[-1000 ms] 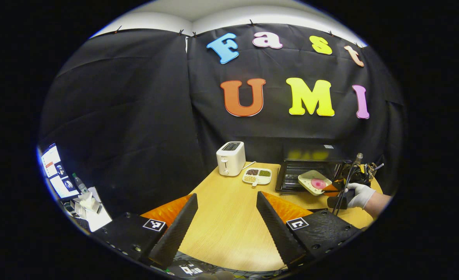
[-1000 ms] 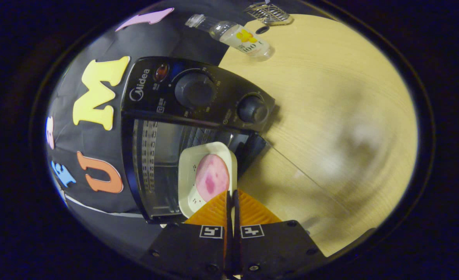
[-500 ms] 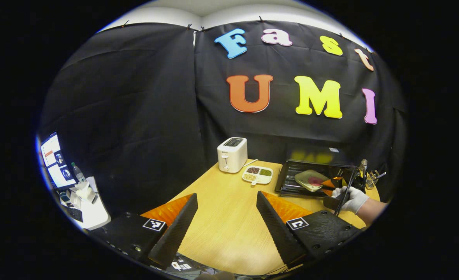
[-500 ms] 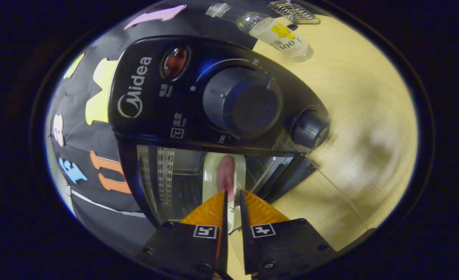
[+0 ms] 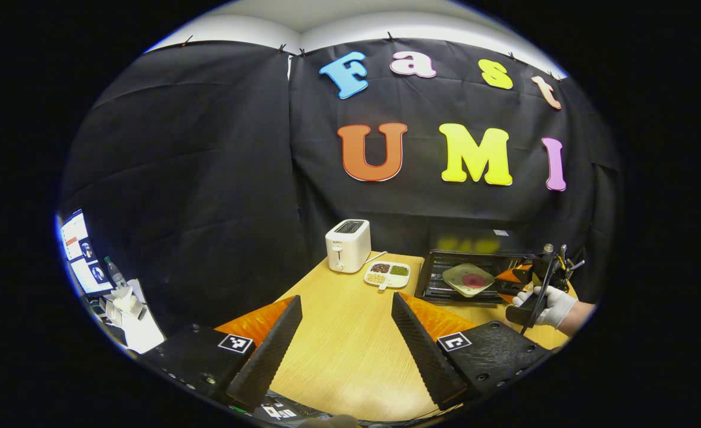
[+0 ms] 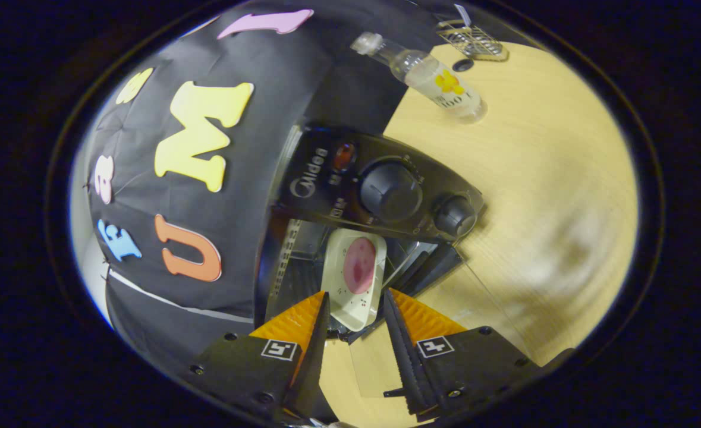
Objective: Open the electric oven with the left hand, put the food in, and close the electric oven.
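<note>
Right gripper (image 6: pixel 355 324): jaws parted, fingers standing on either side of the near edge of the plate (image 6: pixel 357 278) with gaps between them and its rim; they do not press on it. The plate is cream-coloured, squarish, and carries a round pink piece of food (image 6: pixel 360 266). It rests in the mouth of the electric oven (image 6: pixel 380 196), partly inside the cavity, its near edge projecting toward the gripper. The oven door (image 6: pixel 430 270) is dropped open. The black control panel with its two knobs sits beside the cavity; this view is rolled sideways, so the panel appears above the plate.

Left gripper (image 5: pixel 346 339): jaws wide apart, nothing between them, held over the bare wooden table (image 5: pixel 350 351) well back from the oven.

From the left gripper view, the oven (image 5: pixel 472 270) stands at the far right of the table against the black cloth, door lowered, plate (image 5: pixel 468 279) sitting in its opening with the pink food (image 5: pixel 474 280) on top. Just to the right of it is the right gripper (image 5: pixel 516 279), held by a white-gloved hand (image 5: pixel 549 304).

Other items: a white toaster (image 5: pixel 348 245) at the far table edge, and beside it a small divided dish (image 5: pixel 387 273) of dark, green and pale grains. In the right gripper view a clear bottle (image 6: pixel 430 78) with a yellow label stands on the table beyond the oven, with a small wire rack (image 6: pixel 472 40) past it. Off the table to the left, a lit monitor (image 5: pixel 79 252) and some papers.
</note>
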